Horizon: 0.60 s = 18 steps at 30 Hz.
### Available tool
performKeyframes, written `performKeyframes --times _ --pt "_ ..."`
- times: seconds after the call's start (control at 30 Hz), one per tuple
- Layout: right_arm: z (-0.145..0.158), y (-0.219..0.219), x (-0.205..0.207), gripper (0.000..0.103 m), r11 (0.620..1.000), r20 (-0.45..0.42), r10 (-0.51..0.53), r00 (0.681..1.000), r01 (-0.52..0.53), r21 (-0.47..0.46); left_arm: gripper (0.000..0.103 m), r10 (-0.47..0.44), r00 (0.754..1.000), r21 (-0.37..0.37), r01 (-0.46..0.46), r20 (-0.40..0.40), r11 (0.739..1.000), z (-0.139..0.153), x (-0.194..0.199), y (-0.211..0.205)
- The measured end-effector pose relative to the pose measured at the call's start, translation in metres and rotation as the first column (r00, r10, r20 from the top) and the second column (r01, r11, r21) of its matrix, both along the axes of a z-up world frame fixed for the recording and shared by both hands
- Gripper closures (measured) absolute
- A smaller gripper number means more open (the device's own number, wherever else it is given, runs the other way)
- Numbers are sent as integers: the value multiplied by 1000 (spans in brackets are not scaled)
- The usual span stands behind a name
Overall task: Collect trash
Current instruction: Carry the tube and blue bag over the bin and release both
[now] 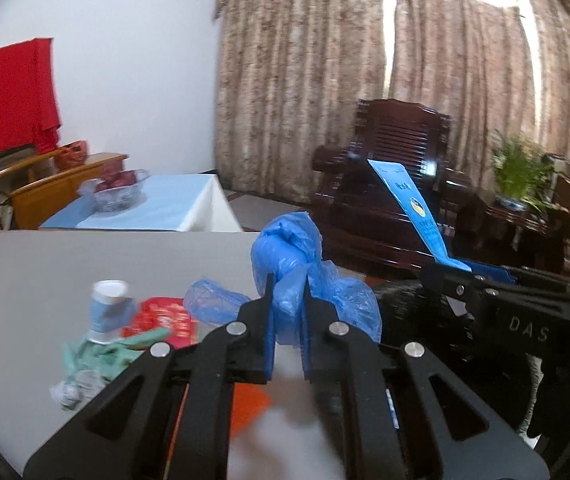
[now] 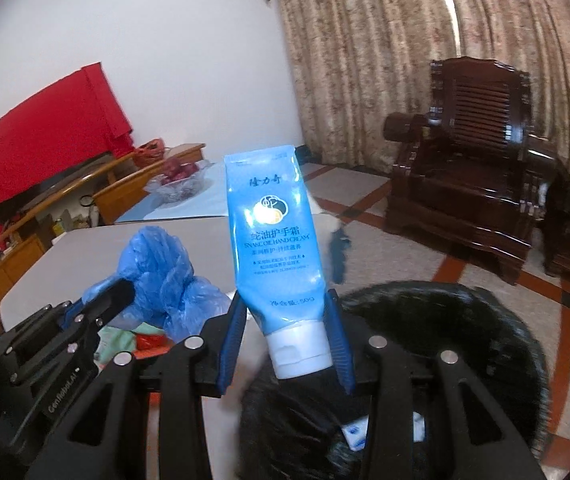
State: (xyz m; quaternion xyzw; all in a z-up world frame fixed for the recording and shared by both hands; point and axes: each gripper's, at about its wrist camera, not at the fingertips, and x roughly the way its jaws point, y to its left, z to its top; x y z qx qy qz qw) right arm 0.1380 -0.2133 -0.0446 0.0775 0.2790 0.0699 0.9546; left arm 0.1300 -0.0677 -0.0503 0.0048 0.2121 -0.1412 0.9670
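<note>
Right wrist view shows the right gripper [image 2: 291, 344] pinching a blue hand-cream tube [image 2: 275, 236] near its white cap, the tube standing nearly upright with the crimped end up, held over a black-lined trash bin [image 2: 465, 340] that sits beside the worktop [image 2: 97, 248]. Some white and blue scraps already lie inside the bin. Left wrist view shows the left gripper [image 1: 288, 316] pressed onto a crumpled blue plastic bag [image 1: 285, 256], lifted above the grey worktop edge and just beside the bin. On the worktop remain a paper cup [image 1: 107, 312], a red wrapper [image 1: 165, 316] and green crumpled scraps [image 1: 97, 360] — work not yet done. The step in hand looks like dropping both pieces. To do it well, I would centre the tube over the bin's mouth before spreading the fingers, since its cap end will fall first and could bounce off the rim. The bag is light and may cling to the pads — bring it low inside the liner, open fully, and give a small shake if it hangs.
</note>
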Motion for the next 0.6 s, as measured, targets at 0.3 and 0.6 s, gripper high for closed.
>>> performKeyframes --times 0.3,0.6 --pt "-30 -60 -20 64 991 -81 -133 988 130 -32 94 -124 990 -20 123 -73 992 -32 5 -60" --pt "-76 -94 -17 63 976 -179 -216 960 213 -33 92 -191 967 -20 190 -170 982 -65 26 -93"
